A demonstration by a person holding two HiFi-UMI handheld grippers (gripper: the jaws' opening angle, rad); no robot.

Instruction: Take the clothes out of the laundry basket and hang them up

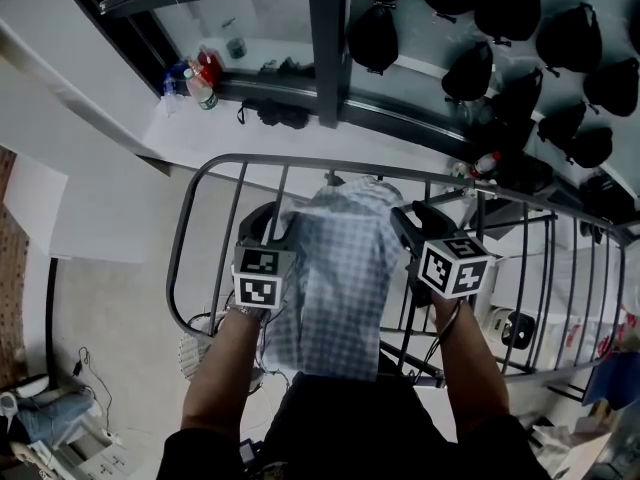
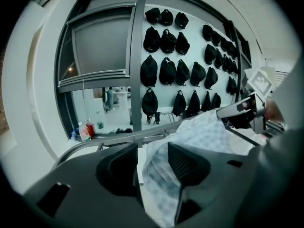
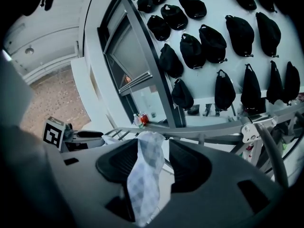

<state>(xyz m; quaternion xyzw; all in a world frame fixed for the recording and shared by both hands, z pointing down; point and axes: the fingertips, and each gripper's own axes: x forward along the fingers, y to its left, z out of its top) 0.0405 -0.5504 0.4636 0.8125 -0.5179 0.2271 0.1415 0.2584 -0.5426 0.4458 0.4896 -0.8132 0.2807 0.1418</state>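
A pale blue checked garment (image 1: 345,268) hangs draped over the grey metal drying rack (image 1: 205,183). My left gripper (image 1: 268,226) is at the garment's left edge and my right gripper (image 1: 412,224) at its right edge, both close above the rack's bars. In the left gripper view the left gripper (image 2: 152,167) stands open; the cloth (image 2: 204,132) lies against the right pad with a gap to the other pad. In the right gripper view the right gripper (image 3: 154,163) is open too, and a fold of cloth (image 3: 142,175) lies loose between the pads.
The rack's top rail (image 3: 204,131) runs across just ahead. Behind it stand a dark window post (image 1: 328,48) and a wall of several black caps (image 2: 167,71). Bottles (image 1: 200,76) sit on a ledge. A white mesh basket (image 1: 194,354) shows under the rack at left.
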